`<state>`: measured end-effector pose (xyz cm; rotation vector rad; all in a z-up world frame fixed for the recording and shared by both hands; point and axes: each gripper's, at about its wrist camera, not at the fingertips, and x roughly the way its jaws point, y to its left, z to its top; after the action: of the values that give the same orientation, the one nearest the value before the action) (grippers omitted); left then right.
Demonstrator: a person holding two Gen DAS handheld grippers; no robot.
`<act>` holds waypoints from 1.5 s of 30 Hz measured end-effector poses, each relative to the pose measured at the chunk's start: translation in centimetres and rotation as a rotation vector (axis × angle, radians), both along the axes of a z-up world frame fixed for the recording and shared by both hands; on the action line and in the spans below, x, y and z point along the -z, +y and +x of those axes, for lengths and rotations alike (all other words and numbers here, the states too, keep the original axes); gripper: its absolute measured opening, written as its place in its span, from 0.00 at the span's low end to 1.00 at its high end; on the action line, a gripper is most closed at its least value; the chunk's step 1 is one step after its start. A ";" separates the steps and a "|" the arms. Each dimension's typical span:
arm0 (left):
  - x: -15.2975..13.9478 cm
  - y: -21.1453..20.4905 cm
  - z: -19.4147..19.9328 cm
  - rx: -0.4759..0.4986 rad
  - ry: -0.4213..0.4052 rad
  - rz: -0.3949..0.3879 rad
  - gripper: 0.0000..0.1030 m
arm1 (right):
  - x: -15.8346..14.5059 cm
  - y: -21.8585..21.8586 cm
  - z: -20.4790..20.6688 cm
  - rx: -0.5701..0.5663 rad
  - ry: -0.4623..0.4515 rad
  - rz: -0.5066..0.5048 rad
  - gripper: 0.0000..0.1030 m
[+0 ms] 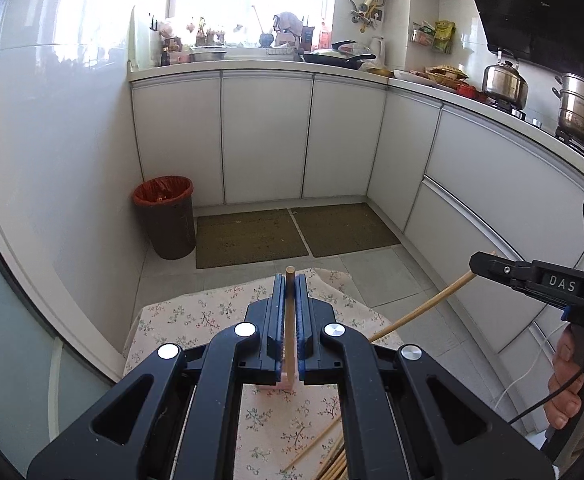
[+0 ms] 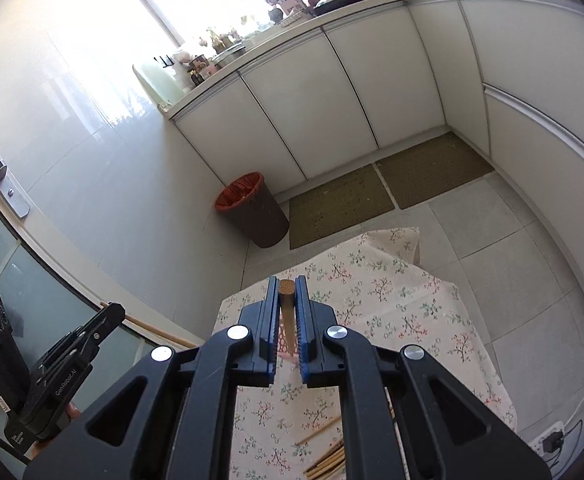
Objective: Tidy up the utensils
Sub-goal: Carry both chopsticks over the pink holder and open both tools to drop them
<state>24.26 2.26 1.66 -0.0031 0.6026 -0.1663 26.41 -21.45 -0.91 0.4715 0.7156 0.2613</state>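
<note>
My left gripper (image 1: 290, 280) is shut on a wooden chopstick (image 1: 290, 320) that runs back between the pads, its round end sticking out in front. My right gripper (image 2: 287, 284) is shut on a second wooden chopstick (image 2: 286, 312), held the same way. In the left wrist view the right gripper (image 1: 476, 262) comes in from the right, its chopstick (image 1: 423, 312) slanting down to the left. In the right wrist view the left gripper (image 2: 112, 312) shows at lower left with its chopstick (image 2: 152, 330). Several loose chopsticks (image 1: 331, 460) lie on the floral cloth below, also in the right wrist view (image 2: 325, 456).
A small table with a floral cloth (image 2: 391, 300) is under both grippers. A brown bin (image 1: 168, 220) with a red liner stands by the wall. White cabinets (image 1: 268, 136), two floor mats (image 1: 252, 240), and pots on the stove (image 1: 583, 112) are beyond.
</note>
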 end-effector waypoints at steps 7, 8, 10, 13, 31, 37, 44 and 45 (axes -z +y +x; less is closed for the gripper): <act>3.6 0.4 4.4 -0.056 0.018 0.001 0.04 | 2.0 1.3 3.1 -0.004 0.001 -0.012 0.08; 4.3 0.6 5.1 -0.063 0.035 -0.011 0.04 | 2.4 1.5 3.4 -0.005 0.006 -0.014 0.08; 5.8 0.9 6.2 -0.063 0.058 -0.029 0.04 | 3.2 2.0 4.1 -0.010 0.016 -0.015 0.08; 7.5 1.0 6.8 -0.051 0.098 -0.031 0.05 | 4.1 2.8 4.9 -0.019 0.026 -0.022 0.08; 4.0 6.1 1.3 -0.109 -0.029 -0.157 0.39 | 4.9 8.4 6.0 -0.052 0.009 -0.139 0.08; 4.8 7.0 1.0 -0.123 -0.002 -0.155 0.39 | 6.6 10.5 7.6 -0.073 0.016 -0.215 0.12; 5.2 6.4 0.1 -0.115 0.021 -0.134 0.49 | 6.6 8.8 5.5 -0.017 0.009 -0.235 0.36; 5.2 6.1 0.0 -0.112 0.024 -0.133 0.51 | 6.5 8.5 5.0 -0.010 0.009 -0.235 0.37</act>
<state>24.26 8.41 -3.54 -0.1672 0.6126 -0.0972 31.44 -12.94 -7.39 0.2458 0.7469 0.1823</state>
